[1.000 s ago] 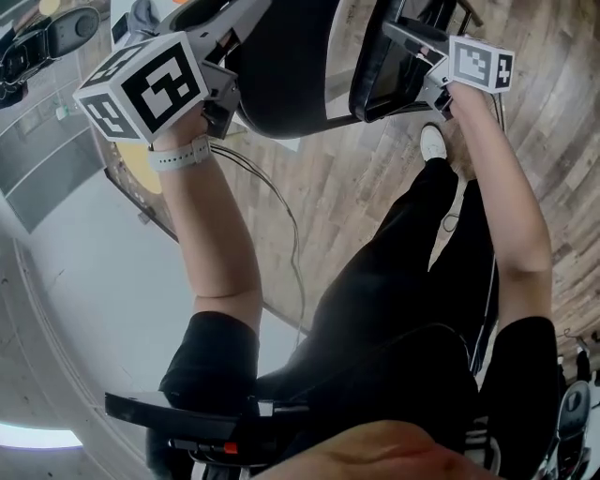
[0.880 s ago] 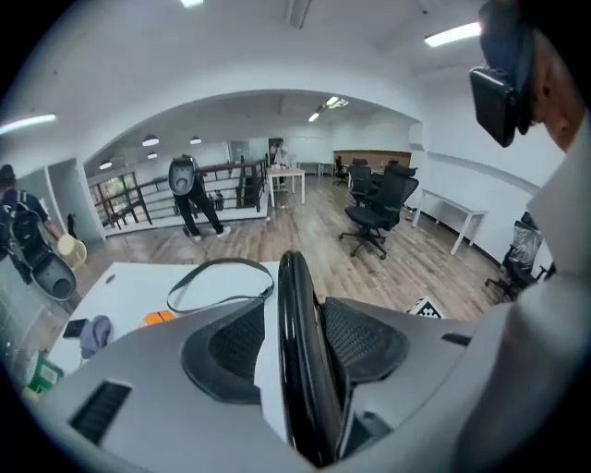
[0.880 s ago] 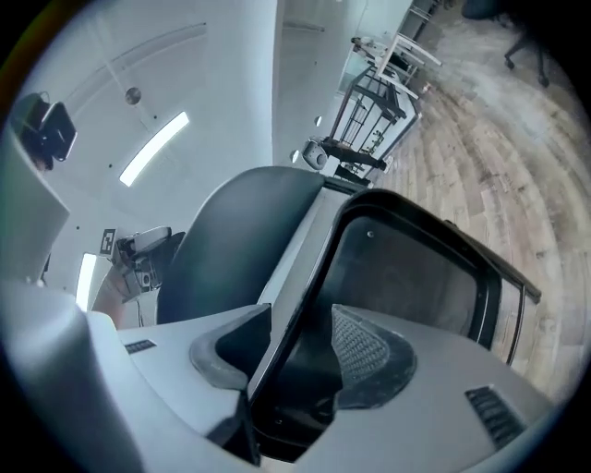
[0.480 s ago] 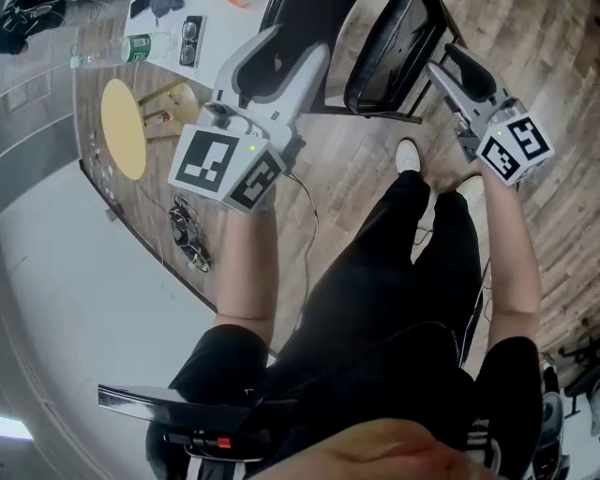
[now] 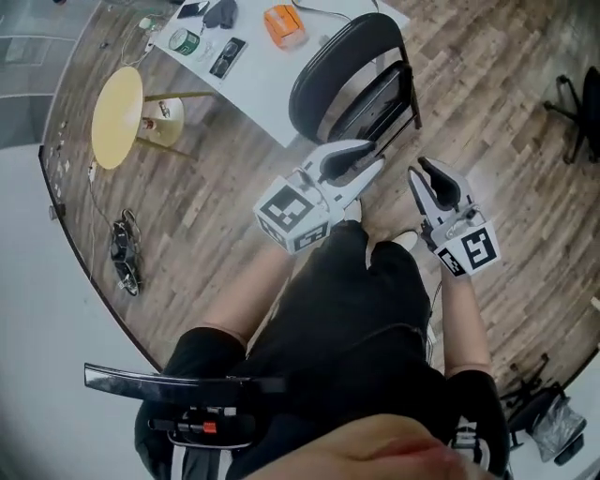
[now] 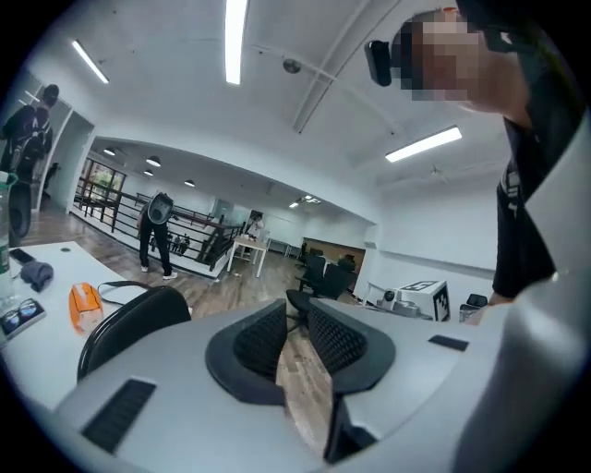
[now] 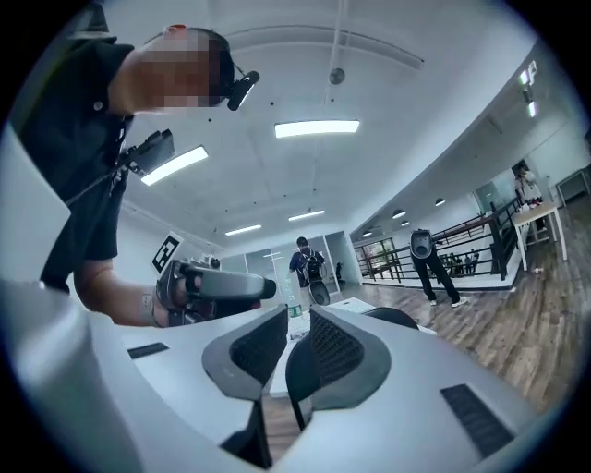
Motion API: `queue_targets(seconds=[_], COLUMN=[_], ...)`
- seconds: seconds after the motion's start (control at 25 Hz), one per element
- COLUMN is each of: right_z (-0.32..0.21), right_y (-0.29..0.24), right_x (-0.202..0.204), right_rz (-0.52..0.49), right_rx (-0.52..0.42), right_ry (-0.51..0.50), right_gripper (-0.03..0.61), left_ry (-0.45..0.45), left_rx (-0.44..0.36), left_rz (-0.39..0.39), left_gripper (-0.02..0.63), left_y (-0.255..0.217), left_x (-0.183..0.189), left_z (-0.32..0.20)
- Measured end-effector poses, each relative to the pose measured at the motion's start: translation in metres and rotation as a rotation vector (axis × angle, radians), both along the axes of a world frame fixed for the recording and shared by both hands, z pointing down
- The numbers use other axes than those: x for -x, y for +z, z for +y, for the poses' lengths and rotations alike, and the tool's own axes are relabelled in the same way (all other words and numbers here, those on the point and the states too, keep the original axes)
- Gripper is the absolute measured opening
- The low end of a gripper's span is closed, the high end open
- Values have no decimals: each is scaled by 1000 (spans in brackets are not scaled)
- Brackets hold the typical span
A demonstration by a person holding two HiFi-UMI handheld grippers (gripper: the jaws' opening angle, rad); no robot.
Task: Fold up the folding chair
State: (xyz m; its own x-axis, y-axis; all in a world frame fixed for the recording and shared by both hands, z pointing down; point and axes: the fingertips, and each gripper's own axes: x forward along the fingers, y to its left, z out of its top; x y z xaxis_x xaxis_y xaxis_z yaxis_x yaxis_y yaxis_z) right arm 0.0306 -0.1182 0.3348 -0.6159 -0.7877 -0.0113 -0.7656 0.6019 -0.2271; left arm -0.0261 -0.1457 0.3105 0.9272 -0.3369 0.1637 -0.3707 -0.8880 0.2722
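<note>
The black folding chair [image 5: 352, 80] stands on the wooden floor with its seat swung up against the back, beside a white table [image 5: 267, 89]. Both grippers are held close in front of the person's legs, apart from the chair. My left gripper [image 5: 364, 157] points toward the chair, and its jaws are closing with nothing between them. Just right of it, my right gripper [image 5: 424, 174] is also closing on nothing. In the left gripper view the chair's back [image 6: 129, 323] shows left of the left gripper [image 6: 297, 312]. The right gripper [image 7: 298, 325] shows the chair [image 7: 399, 320] beyond its jaws.
On the table lie an orange object [image 5: 284, 25], a bottle [image 5: 184, 41] and small dark items. A yellow round stool [image 5: 117, 117] stands at the left, with a cable bundle [image 5: 125, 253] on the floor below it. An office chair [image 5: 577, 108] is at the right edge. People [image 6: 157, 236] stand far off.
Both grippers were at the chair a second ago and have drawn back toward the person's body, away from it. Their jaws have narrowed. The chair now stands alone by the table.
</note>
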Motion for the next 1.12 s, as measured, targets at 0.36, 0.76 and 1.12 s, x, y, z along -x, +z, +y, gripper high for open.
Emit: queue_targets(seconds=[0.36, 0.76, 1.12], right_z=[72, 100, 101], right_y=[-58, -84, -93], right_x=[33, 30, 21], right_rz=[2, 123, 116], right_rx=[16, -10, -20], right_ry=[-44, -80, -66], right_gripper=[11, 11, 11], left_ry=[26, 37, 60], left_rx=[-62, -105, -112], left_rz=[-12, -19, 0], left_gripper=[5, 5, 5], left_y=[-29, -43, -55], left_x=[18, 15, 1], left_z=[73, 94, 99])
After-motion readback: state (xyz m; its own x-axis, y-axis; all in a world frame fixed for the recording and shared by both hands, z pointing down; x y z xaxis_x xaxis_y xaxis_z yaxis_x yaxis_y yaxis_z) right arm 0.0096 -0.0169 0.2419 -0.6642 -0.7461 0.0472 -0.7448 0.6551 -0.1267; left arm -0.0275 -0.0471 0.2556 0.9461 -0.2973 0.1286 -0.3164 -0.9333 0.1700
